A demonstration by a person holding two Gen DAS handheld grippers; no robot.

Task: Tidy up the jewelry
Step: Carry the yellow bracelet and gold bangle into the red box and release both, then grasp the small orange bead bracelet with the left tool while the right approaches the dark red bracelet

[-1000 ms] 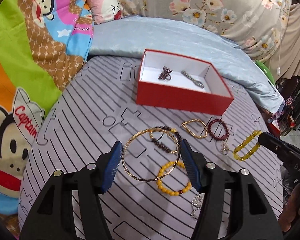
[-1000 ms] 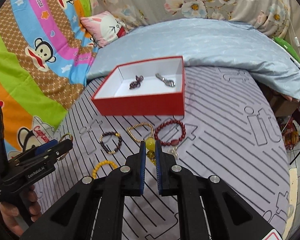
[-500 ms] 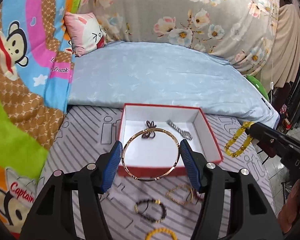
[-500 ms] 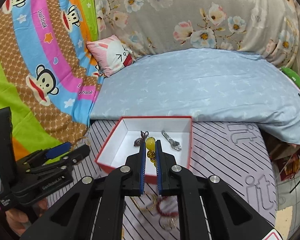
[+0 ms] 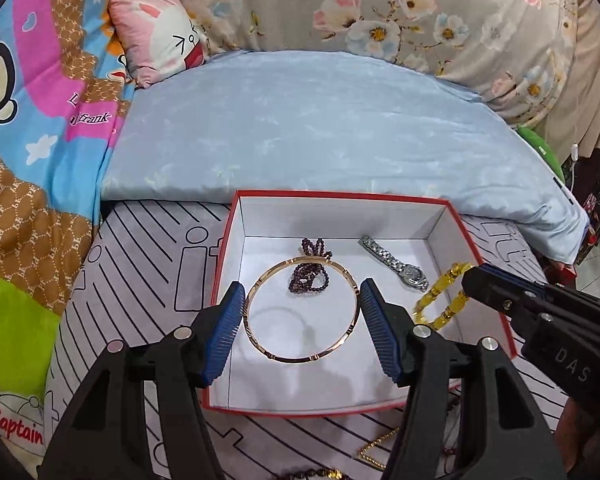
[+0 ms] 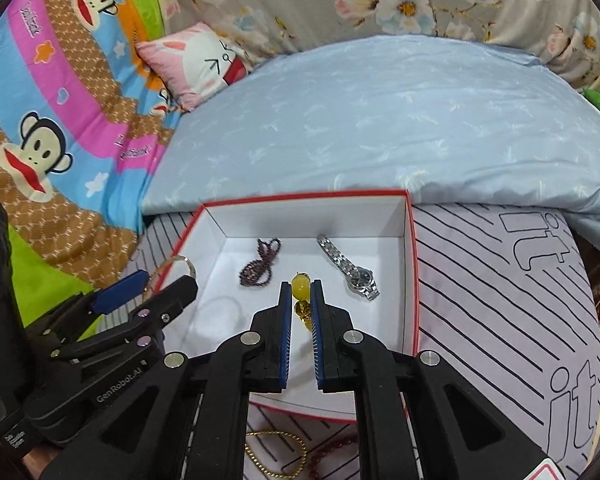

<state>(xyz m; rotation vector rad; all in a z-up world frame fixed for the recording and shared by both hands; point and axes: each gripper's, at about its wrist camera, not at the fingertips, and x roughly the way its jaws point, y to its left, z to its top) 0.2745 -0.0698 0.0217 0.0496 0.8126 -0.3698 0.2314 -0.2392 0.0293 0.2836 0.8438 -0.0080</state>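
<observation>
Our left gripper (image 5: pixel 302 312) stands about half open, its blue pads (image 5: pixel 225 332) clamped on either side of a gold bangle (image 5: pixel 301 309) that we hold above the white floor of the red box (image 5: pixel 476 252). Our right gripper (image 6: pixel 300 304), just to the right of it, is nearly closed, pinching a yellow bead bracelet (image 6: pixel 301 285) over the same box. Ahead of both sets of fingers, a dark bead string (image 5: pixel 309 270) and a silver watch (image 5: pixel 396 265) lie on the box floor.
</observation>
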